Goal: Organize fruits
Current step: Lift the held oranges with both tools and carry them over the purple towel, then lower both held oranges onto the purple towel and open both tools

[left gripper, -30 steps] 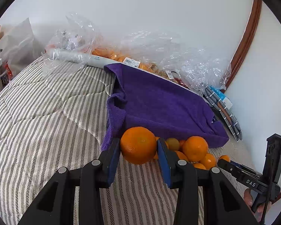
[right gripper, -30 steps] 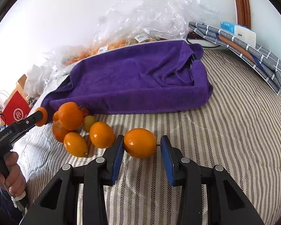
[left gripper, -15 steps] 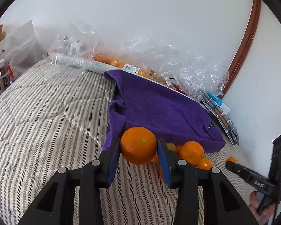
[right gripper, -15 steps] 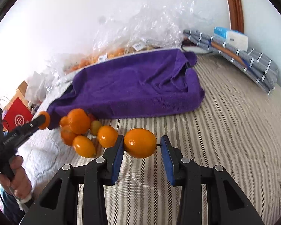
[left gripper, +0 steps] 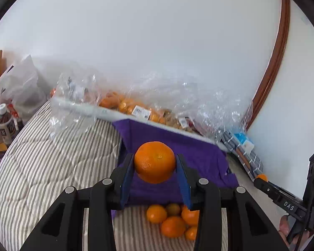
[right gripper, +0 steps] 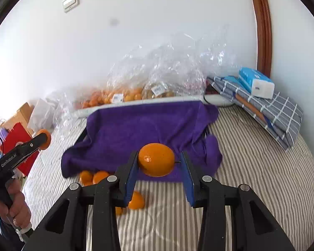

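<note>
The left gripper (left gripper: 155, 170) was clamped on a round orange (left gripper: 155, 162), both blue pads pressed to its sides, the fruit held above the near edge of the purple towel (left gripper: 201, 152). Below and just behind the pads, a pile of loose oranges (left gripper: 172, 219) lay on the striped bedcover (left gripper: 52, 156), at the towel's front hem.

The right gripper (right gripper: 159, 170) held a smaller oval orange (right gripper: 156, 160): its left pad touched the fruit, while a slim gap showed at the right pad, where a short stem stuck out. That fruit hung over the towel's front fold. A few loose oranges lay down to its left on the bedcover, partly hidden by the finger.

Compared with a second ago, both grippers had risen and moved forward: then each fruit was held low, level with the pile and short of the towel, whereas now both sat over the purple cloth and the pile had dropped beneath the fingers. Both grips were unchanged.
</note>
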Demonstrator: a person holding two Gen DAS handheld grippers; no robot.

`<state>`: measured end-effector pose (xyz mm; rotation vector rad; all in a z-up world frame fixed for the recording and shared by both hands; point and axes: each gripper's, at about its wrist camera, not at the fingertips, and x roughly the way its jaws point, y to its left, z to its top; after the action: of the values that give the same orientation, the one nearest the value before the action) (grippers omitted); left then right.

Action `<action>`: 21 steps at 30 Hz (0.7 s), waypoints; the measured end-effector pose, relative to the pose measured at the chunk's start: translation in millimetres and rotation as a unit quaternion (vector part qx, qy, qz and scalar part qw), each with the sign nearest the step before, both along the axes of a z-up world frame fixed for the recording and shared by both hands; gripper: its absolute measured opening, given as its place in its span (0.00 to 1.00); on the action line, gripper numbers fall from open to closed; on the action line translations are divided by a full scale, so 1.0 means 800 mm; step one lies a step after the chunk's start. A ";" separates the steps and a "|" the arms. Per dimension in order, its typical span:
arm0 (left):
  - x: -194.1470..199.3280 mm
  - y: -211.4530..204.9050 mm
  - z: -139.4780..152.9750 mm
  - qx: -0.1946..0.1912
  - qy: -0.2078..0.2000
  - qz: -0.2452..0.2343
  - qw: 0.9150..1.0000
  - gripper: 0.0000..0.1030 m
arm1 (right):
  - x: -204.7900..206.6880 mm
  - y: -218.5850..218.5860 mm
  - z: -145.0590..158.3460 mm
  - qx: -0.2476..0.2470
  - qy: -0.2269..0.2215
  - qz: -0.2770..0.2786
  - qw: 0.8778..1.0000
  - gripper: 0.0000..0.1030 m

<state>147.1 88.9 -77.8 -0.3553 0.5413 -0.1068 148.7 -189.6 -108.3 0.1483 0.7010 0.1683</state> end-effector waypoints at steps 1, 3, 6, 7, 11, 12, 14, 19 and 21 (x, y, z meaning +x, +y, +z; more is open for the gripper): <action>0.006 -0.002 0.004 -0.001 -0.002 -0.001 1.000 0.37 | 0.008 0.000 0.004 0.004 -0.003 -0.001 1.000 0.38; 0.019 -0.010 0.008 0.000 -0.009 -0.009 1.000 0.37 | 0.023 0.000 0.010 0.011 -0.011 -0.001 1.000 0.38; 0.039 -0.021 0.007 0.001 -0.008 -0.009 1.000 0.37 | 0.045 -0.002 0.014 0.009 -0.022 -0.009 1.000 0.38; 0.047 -0.026 0.006 -0.002 -0.005 -0.010 1.000 0.37 | 0.052 -0.002 0.014 0.008 -0.024 -0.011 1.000 0.38; 0.078 -0.036 -0.005 -0.012 0.015 -0.015 1.000 0.37 | 0.083 -0.010 0.008 0.016 -0.023 -0.014 1.000 0.38; 0.088 -0.039 -0.007 -0.007 0.020 -0.016 1.000 0.37 | 0.091 -0.012 0.006 0.017 -0.021 -0.016 0.999 0.38; 0.102 -0.042 -0.010 -0.001 0.026 -0.016 1.000 0.37 | 0.104 -0.016 0.002 0.019 -0.021 -0.019 0.999 0.38; 0.138 -0.049 -0.018 0.015 0.046 -0.018 0.999 0.37 | 0.139 -0.024 -0.008 0.019 -0.014 -0.028 0.999 0.38; 0.153 -0.052 -0.023 0.032 0.056 -0.020 0.998 0.37 | 0.149 -0.026 -0.012 0.017 -0.013 -0.030 0.999 0.38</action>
<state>269.7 47.0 -96.0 -0.2898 0.6604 -0.1083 267.7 -210.7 -117.5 0.1993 0.6678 0.1245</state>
